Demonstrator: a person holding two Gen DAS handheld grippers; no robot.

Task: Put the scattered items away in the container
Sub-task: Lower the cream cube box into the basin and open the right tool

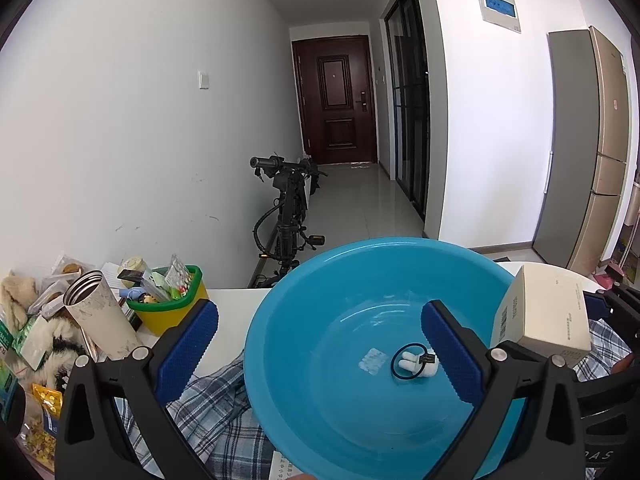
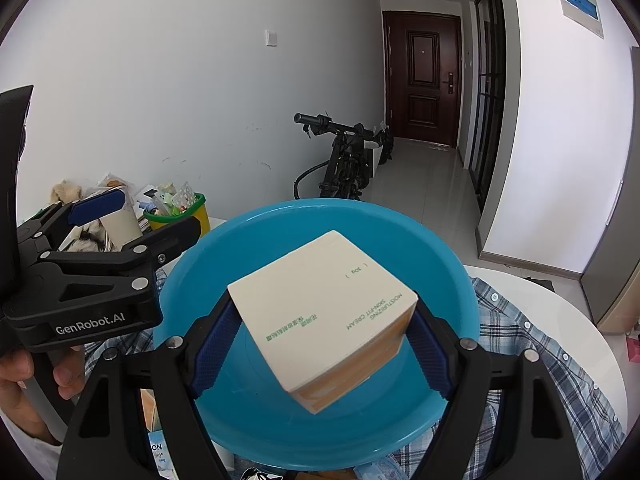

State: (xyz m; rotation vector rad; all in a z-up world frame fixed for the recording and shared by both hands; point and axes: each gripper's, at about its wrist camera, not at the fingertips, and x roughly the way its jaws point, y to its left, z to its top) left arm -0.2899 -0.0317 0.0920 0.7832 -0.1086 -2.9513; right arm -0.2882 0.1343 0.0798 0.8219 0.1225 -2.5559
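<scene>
A round blue basin (image 1: 320, 280) rests on a plaid shirt (image 1: 216, 412) on a white table. On its floor lie a small white item inside a black ring (image 1: 412, 362) and a clear little packet (image 1: 373, 359). My left gripper (image 1: 320, 344) is open and straddles the basin's near left rim, one pad outside and one over the inside, holding nothing. My right gripper (image 2: 322, 324) is shut on a cream-coloured box (image 2: 324, 312) with green print, held tilted above the basin (image 2: 440, 272). The box (image 1: 544, 316) also shows at the right edge of the left wrist view.
Left of the basin stand a yellow tub with a green rim (image 1: 172, 300) full of small things, a steel-rimmed tumbler (image 1: 100, 312), a plush toy (image 1: 52, 340) and snack packets (image 1: 44, 420). Beyond the table a folding bike (image 1: 288, 216) leans in the hallway. A hand (image 2: 24, 372) holds the left gripper.
</scene>
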